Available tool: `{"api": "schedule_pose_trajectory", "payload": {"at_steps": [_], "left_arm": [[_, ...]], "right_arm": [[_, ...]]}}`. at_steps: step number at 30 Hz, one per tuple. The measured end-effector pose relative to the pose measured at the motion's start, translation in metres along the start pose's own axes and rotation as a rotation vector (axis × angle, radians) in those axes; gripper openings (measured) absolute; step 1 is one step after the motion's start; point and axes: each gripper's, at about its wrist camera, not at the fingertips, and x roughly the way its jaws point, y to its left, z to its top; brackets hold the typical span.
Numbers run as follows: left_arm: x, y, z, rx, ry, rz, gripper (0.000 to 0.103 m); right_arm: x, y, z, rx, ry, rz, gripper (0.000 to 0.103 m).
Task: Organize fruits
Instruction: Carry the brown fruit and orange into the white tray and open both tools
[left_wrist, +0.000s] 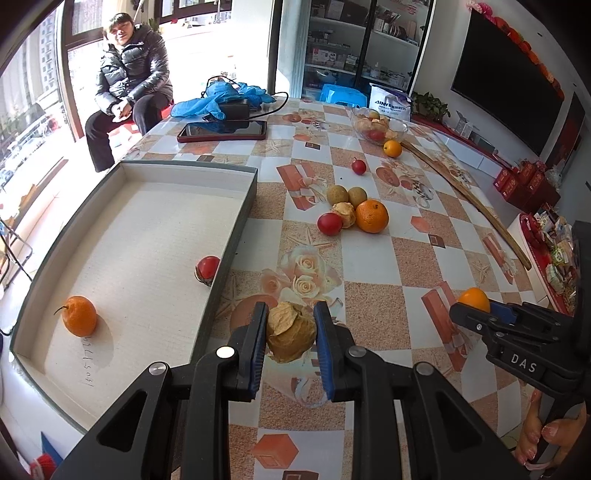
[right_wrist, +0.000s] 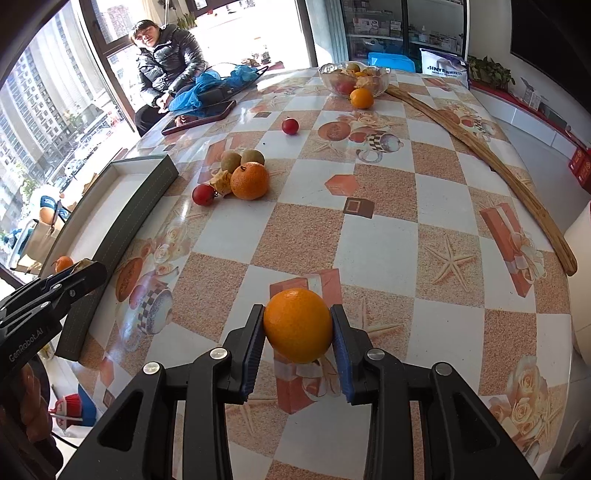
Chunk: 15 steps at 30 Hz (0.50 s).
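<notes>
A: Left gripper (left_wrist: 290, 334)?
B: Pinching a papery husked fruit (left_wrist: 290, 332) above the table (left_wrist: 388, 258), beside the tray's (left_wrist: 236, 229) right wall.
A: Right gripper (right_wrist: 298, 326)?
B: Clamped on an orange (right_wrist: 297, 325); near the table's front edge.

Tablecloth (right_wrist: 369, 240): glossy, smooth plastic-looking print. Box (left_wrist: 147, 236): matt, finely textured paper lining. Husked fruit (left_wrist: 291, 332): dry, papery. Orange (right_wrist: 298, 325): dimpled, slightly shiny. Bowl (right_wrist: 354, 79): clear glass. Stick (right_wrist: 480, 147): wood.
</notes>
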Motion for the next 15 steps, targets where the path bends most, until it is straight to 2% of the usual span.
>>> {"api": "schedule_pose_trajectory", "payload": {"at_steps": [6,15], "left_arm": [[-0.005,0.027,0.009,-0.033,-0.014,0.046,0.027],[-0.005,0.078,0.022,-0.104,-0.034,0.135,0.027]], "right_arm": [[0.004,0.026,0.017,-0.036,0.018,0.044,0.036],[0.017,0.093,0.048,-0.164,0.027,0.099,0.036]]}}
